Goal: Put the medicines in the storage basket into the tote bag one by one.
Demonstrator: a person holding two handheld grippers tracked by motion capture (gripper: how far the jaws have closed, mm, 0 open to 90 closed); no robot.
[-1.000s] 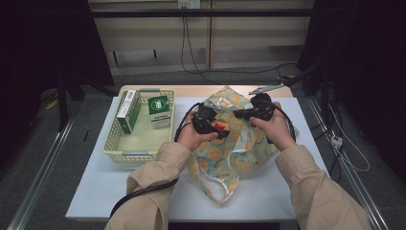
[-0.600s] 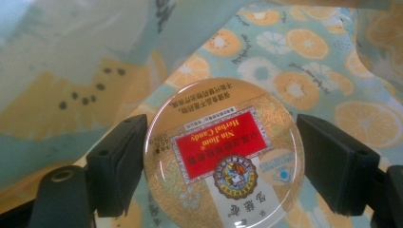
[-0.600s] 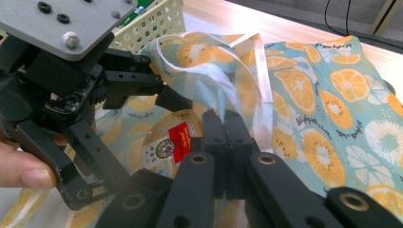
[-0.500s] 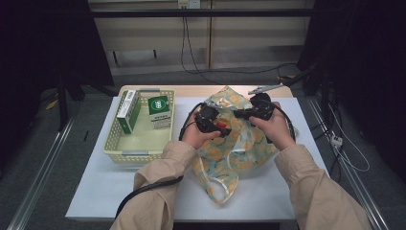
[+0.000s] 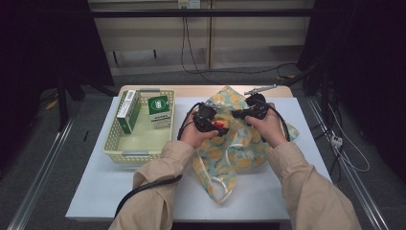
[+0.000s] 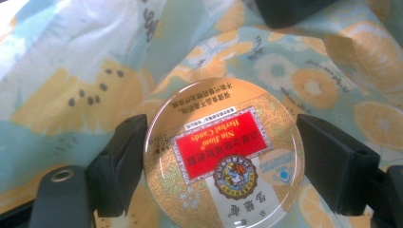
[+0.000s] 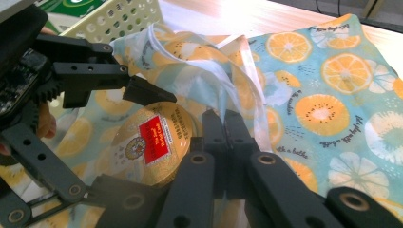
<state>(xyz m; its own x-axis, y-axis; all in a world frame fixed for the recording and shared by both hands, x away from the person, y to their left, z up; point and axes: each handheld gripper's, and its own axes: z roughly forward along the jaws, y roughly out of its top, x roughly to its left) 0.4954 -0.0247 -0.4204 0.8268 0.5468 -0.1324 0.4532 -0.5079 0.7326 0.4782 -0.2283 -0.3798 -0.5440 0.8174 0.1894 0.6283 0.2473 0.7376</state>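
Candy tin (image 6: 223, 154) clamped between left jaws.

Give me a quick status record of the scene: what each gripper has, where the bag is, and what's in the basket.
left gripper: shut on the round gold candy tin with a red label, a jaw on each side
right gripper: shut on the edge of the orange-slice print fabric bag
tin position: over the bag's opening
bag: lying on the white table
pale yellow plastic basket: holds two green and white boxes, beside the bag
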